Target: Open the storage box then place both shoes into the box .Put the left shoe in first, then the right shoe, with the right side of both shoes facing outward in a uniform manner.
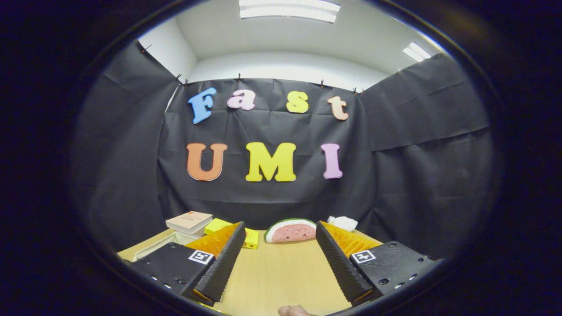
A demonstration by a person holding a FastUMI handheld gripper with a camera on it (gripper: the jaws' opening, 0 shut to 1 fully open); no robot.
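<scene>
Storage box (160, 245), perhaps, left of gripper (279, 228); jaws apart, empty.

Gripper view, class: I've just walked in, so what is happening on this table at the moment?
A person holds a two-finger gripper above a wooden table. Its fingers stand wide open with nothing between them. Beyond them lies a watermelon-slice toy. Past the left finger sit a yellow block, a book and a shallow white tray; past the right finger, something white and crumpled. Nothing has been grasped.
</scene>
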